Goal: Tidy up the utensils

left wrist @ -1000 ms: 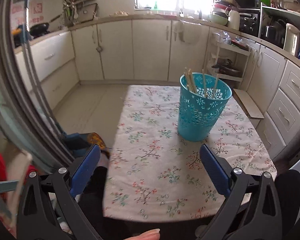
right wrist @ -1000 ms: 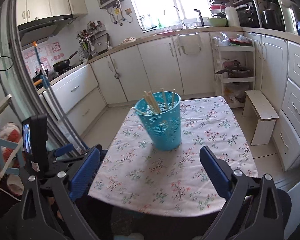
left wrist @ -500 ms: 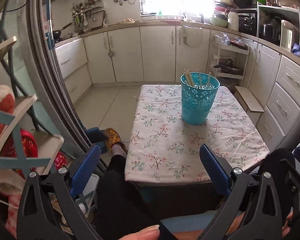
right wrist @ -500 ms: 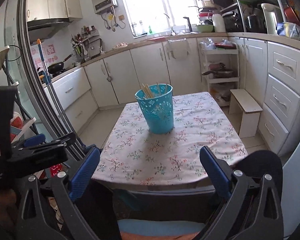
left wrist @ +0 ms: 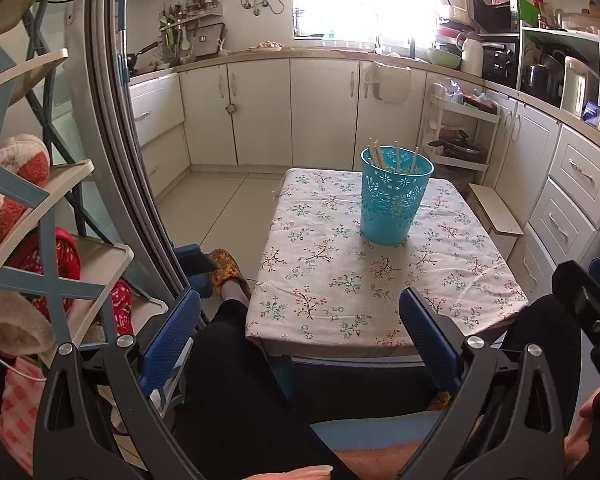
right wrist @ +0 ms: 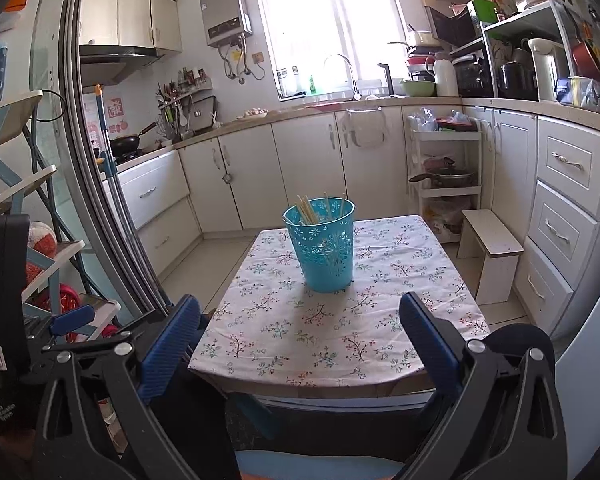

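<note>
Left wrist: both tongs [left wrist: 300, 322] [right wrist: 299, 322] gape empty, short of the table [left wrist: 328, 344] edge.

The holder's [right wrist: 325, 254] wall hides the chopsticks' [right wrist: 306, 210] lower lengths; their count is unclear.

Each hand-held gripper is built the same. The left hand-held gripper [left wrist: 300, 320] has two black plastic arms with triangular cut-outs, a silver screw head near each arm's top, and ribbed blue pads [left wrist: 171, 334] on the fingers. The right hand-held gripper [right wrist: 300, 322] matches it: black frame, silver screws, blue ribbed pads [right wrist: 428, 336]. The person wears black trousers [left wrist: 236, 380] and a yellow patterned slipper [left wrist: 226, 270].
</note>
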### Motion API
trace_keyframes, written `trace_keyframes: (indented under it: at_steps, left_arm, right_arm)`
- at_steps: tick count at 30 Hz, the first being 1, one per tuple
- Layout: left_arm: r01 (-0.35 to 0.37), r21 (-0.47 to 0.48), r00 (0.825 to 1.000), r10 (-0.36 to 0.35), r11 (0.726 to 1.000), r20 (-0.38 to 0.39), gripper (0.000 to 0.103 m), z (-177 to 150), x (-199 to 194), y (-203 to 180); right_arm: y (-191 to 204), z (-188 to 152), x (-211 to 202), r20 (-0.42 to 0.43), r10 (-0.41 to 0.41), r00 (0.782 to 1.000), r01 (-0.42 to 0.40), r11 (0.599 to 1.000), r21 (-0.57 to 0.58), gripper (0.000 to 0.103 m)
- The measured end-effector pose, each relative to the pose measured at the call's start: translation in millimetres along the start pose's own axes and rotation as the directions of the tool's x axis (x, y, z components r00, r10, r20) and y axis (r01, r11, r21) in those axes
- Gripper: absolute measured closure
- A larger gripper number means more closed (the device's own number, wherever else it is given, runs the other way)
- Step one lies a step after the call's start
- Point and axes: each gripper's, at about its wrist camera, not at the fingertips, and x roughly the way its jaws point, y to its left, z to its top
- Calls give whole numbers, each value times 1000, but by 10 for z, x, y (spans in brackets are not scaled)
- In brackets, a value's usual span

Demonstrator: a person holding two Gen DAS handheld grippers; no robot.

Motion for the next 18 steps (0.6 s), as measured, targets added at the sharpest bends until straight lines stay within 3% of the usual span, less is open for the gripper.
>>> trace_keyframes:
  at_steps: [18]
  left_arm:
    - [-7,-10,1000,7,1000,-6,7,-25,22,5]
  right_arm:
    - [29,-9,10,-9,14,1000,-14,1000,-23,7]
